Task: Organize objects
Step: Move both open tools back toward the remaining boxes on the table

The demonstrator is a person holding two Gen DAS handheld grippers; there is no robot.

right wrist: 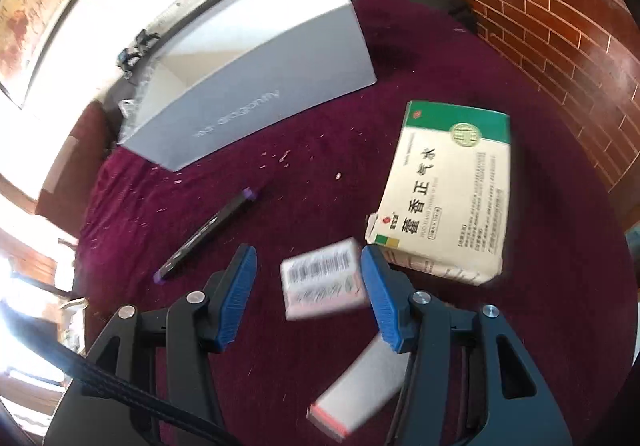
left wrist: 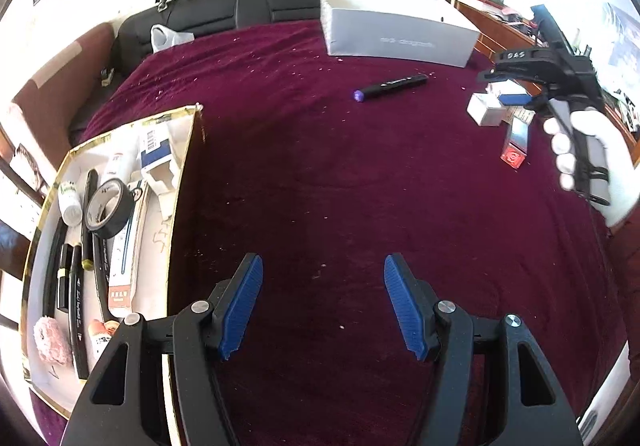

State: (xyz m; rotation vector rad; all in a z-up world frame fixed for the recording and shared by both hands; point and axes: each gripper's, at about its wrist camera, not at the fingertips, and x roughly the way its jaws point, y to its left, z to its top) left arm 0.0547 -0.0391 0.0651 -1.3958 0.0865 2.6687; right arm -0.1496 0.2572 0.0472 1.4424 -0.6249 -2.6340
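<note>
My left gripper (left wrist: 323, 298) stands open above bare maroon cloth (left wrist: 320, 185), with nothing between its blue pads. Just to its left lies a gold-rimmed tray (left wrist: 182, 181) holding markers, a black tape roll (left wrist: 110, 209), a small bottle and cartons. A black marker with a purple cap (left wrist: 390, 85) lies farther out on the cloth. My right gripper (right wrist: 308, 286) is open over a small white barcode box (right wrist: 322, 280), which lies on the cloth between the pads. A white box with a red end (right wrist: 356, 394) lies under the right finger. The black marker (right wrist: 208, 234) is to the left.
A large cream and green medicine carton (right wrist: 444, 197) lies right of the right gripper. An open grey box (left wrist: 396, 29) stands at the far side of the cloth. A white-gloved hand (left wrist: 580, 149) holds the right gripper over small boxes (left wrist: 490, 109). A brick-pattern wall (right wrist: 560, 45) borders the right.
</note>
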